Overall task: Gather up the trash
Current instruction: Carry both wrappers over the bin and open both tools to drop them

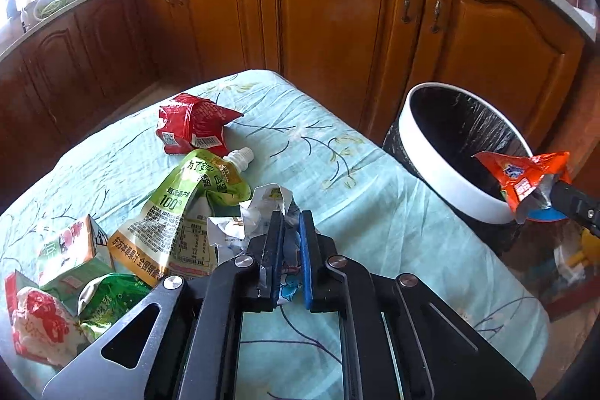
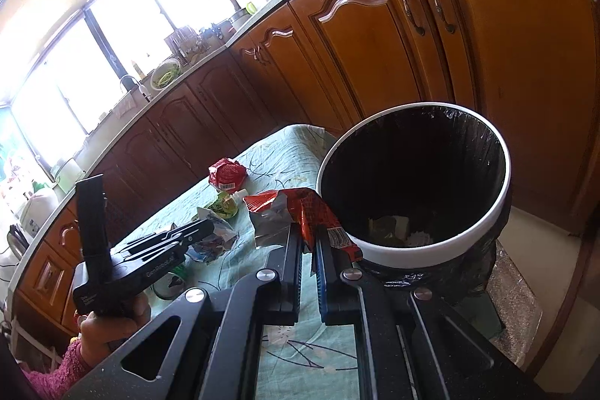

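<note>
2 grippers are loaded. Ahead of my right fingers stands the white-rimmed bin (image 2: 431, 246), black liner inside, scraps at its bottom. My right gripper (image 2: 308, 238) is clamped on a crumpled orange-red wrapper (image 2: 300, 208) with a silver inside, held just beside the rim. My left gripper (image 1: 289, 223) pinches a crumpled white wrapper (image 1: 255, 216) on the floral cloth (image 1: 375, 212), with other packets left of those fingers.

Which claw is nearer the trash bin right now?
Right. The right claw, shut on an orange wrapper, is at the trash bin rim. The left claw is over the table, shut on a crumpled white wrapper, farther away.
</note>
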The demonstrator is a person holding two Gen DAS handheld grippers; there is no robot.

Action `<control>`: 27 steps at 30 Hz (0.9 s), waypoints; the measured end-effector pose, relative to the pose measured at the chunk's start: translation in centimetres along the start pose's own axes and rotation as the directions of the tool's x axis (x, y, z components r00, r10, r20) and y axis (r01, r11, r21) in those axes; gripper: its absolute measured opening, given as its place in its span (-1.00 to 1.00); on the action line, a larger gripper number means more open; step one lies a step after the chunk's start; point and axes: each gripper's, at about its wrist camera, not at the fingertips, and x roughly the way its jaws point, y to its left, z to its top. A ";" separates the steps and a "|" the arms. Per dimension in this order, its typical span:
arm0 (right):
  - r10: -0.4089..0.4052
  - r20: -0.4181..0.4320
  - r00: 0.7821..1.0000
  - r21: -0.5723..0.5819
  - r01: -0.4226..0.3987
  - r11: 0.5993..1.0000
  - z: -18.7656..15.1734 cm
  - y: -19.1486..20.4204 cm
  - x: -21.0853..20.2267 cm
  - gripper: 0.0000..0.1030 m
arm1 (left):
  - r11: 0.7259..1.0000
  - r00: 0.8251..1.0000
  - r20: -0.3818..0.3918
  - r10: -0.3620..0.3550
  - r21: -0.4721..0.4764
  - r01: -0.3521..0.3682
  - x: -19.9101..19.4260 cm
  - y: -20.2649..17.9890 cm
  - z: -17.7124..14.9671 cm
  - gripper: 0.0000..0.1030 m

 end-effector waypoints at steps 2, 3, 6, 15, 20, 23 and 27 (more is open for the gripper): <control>-0.001 0.008 1.000 0.003 0.001 1.000 0.0 -0.1 -0.3 -0.88 | 0.999 0.999 0.025 -0.041 -0.020 0.041 -1.4 0.1 0.0 -0.87; -0.003 0.010 1.000 0.005 0.003 1.000 0.1 -0.3 -0.4 -0.88 | 0.998 0.997 0.035 -0.062 -0.029 0.063 -2.0 0.1 0.0 -0.87; -0.010 0.015 1.000 0.014 0.010 1.000 0.2 -0.7 -0.7 -0.88 | 0.992 0.992 0.046 -0.117 -0.042 0.119 -3.4 -0.4 0.3 -0.87; -0.049 0.040 0.998 0.028 0.048 0.998 0.9 -2.6 -1.8 -0.88 | 0.978 0.976 0.061 -0.208 -0.003 0.208 -4.8 -3.9 1.5 -0.87; -0.071 0.042 0.997 0.049 0.069 0.996 1.6 -3.9 -1.8 -0.88 | 0.968 0.965 0.071 -0.251 0.025 0.250 -4.9 -6.2 2.6 -0.87; -0.083 0.040 0.996 0.060 0.080 0.995 2.1 -4.7 -1.6 -0.87 | 0.962 0.960 0.078 -0.271 0.046 0.268 -4.8 -7.6 3.6 -0.87; -0.094 0.034 0.995 0.070 0.091 0.993 2.9 -5.6 -1.0 -0.87 | 0.957 0.955 0.083 -0.286 0.078 0.280 -4.4 -9.4 4.9 -0.87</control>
